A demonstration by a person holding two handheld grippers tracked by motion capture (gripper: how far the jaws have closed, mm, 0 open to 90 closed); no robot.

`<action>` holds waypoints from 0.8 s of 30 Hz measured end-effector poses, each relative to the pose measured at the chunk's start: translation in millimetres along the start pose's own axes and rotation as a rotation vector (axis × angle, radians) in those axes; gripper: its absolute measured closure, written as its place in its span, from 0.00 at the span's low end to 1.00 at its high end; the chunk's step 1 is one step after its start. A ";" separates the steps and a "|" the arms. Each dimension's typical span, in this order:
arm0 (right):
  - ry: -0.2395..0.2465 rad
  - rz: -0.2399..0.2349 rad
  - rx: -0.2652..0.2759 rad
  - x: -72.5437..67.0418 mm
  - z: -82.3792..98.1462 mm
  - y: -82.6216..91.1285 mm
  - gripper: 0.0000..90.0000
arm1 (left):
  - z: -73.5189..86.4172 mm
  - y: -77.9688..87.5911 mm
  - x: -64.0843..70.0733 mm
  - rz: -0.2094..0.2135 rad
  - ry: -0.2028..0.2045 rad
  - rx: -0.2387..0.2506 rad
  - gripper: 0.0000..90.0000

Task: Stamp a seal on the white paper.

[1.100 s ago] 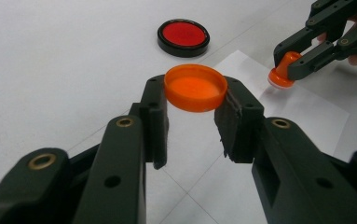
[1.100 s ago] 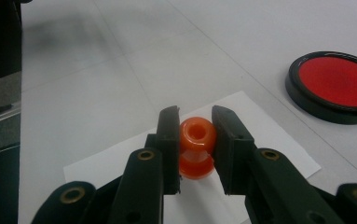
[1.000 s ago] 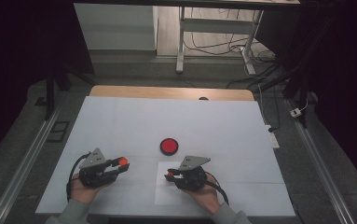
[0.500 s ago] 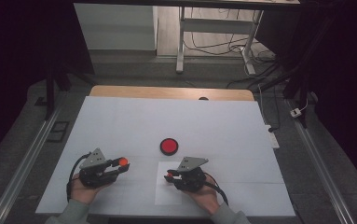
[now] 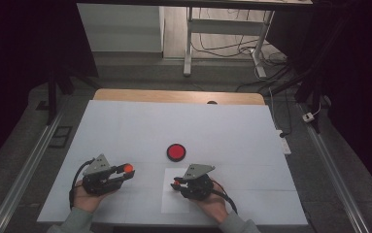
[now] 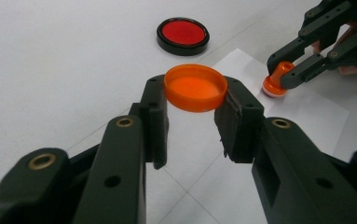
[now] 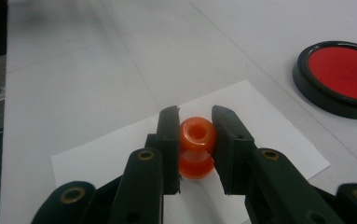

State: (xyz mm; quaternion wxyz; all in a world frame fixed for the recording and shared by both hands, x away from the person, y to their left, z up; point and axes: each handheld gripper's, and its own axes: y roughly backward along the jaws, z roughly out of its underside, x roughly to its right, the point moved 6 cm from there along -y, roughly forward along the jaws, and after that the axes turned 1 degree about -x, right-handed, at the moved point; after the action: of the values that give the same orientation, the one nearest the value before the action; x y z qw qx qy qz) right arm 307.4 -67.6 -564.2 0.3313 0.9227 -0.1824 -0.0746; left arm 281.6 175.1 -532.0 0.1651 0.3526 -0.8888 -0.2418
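Little has moved over the last second: both grippers stay near the front edge of the white table point(image 5: 125, 126), the right one having edged slightly back toward the person.

With the red disc point(image 5: 176, 152) as landmark: it is a flat round puck, glossy red on top inside a black rim, lying flat on the table. The left gripper point(image 5: 123, 174) sits nearer the person and to the left of the disc. Its black jaws are clamped on an orange cap point(image 6: 195, 87), a shallow round plastic lid with a smooth, slightly translucent wall, held level with its hollow side up and its axis vertical.

The right gripper point(image 5: 176, 184) lies nearer the person than the disc, almost directly in front of it, over a white paper sheet point(image 5: 174, 203) lying flat on the table. Its jaws are closed on a small orange bottle neck point(image 7: 196, 145), a glossy, rounded piece with a waist and a round hole in the end that faces up and away from its camera. In the left gripper view a white base shows under the orange part.
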 end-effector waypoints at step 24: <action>-0.002 0.018 0.012 -1.6 5.7 -2.2 0.81 | 0.6 1.8 -1.5 0.002 0.013 0.009 0.72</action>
State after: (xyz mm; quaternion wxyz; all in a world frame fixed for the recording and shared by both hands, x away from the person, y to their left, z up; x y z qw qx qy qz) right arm 305.0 -68.7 -570.0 0.3261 0.9229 -0.1917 -0.0714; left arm 281.3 177.5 -531.7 0.1695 0.3541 -0.8890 -0.2356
